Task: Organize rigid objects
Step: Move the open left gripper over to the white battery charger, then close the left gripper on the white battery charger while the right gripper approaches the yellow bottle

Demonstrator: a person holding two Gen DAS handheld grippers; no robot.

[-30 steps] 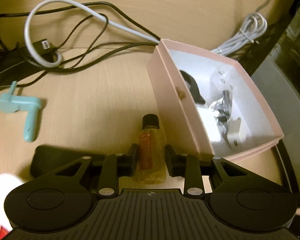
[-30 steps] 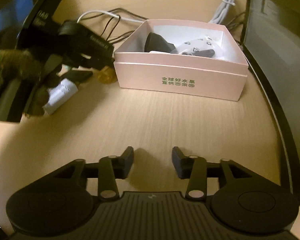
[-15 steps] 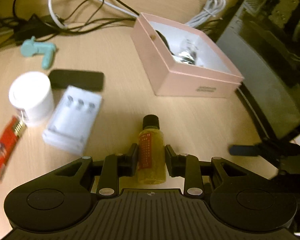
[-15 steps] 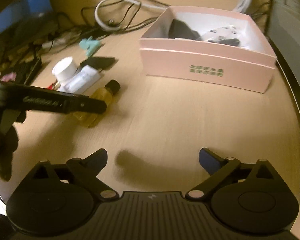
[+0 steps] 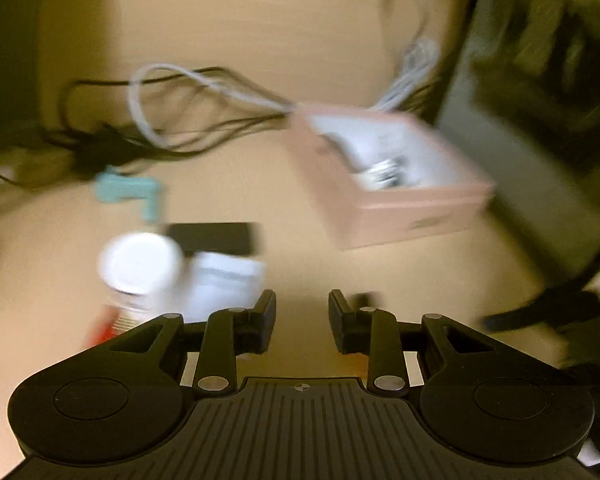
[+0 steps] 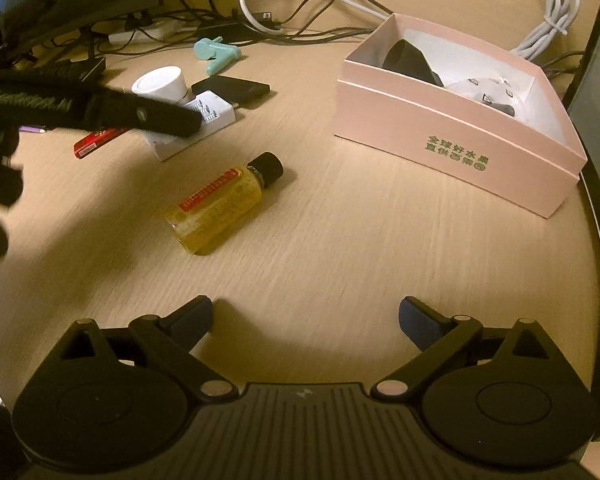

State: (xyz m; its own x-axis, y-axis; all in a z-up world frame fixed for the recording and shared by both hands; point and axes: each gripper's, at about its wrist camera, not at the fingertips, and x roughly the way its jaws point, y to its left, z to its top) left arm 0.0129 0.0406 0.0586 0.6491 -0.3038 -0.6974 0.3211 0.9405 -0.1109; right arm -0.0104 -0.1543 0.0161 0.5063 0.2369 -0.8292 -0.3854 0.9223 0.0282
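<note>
Looking through the left wrist camera, I see my left gripper (image 5: 302,316) released, its jaws parted with only bare table (image 5: 260,20) between them. This view is smeared with motion blur. Ahead and to the right of the gripper sits the pink box (image 5: 396,196), open, with something shiny inside that I cannot identify. Ahead and to the left, close to the left finger, are a white round container (image 5: 140,264) and a white block (image 5: 224,284) just beside it, with a flat black object (image 5: 214,237) beyond them. Farther out on that side lies a teal piece (image 5: 130,192), and beyond it a tangle of cables (image 5: 172,120).

Switching to the right wrist camera, my right gripper (image 6: 306,316) is spread wide and holds nothing. The small bottle of yellow liquid (image 6: 224,204) lies on its side on the table ahead and left of this gripper, black cap pointing away, apart from everything else. The pink box is ahead and to the right, carrying green print on its near wall, with a dark object (image 6: 410,58) and pale items inside. The left gripper reaches in from the left edge as a dark bar above the white block. Beside that block rest the white round container, the flat black object, and a red packet (image 6: 96,142); the teal piece lies beyond them near the cables.
</note>
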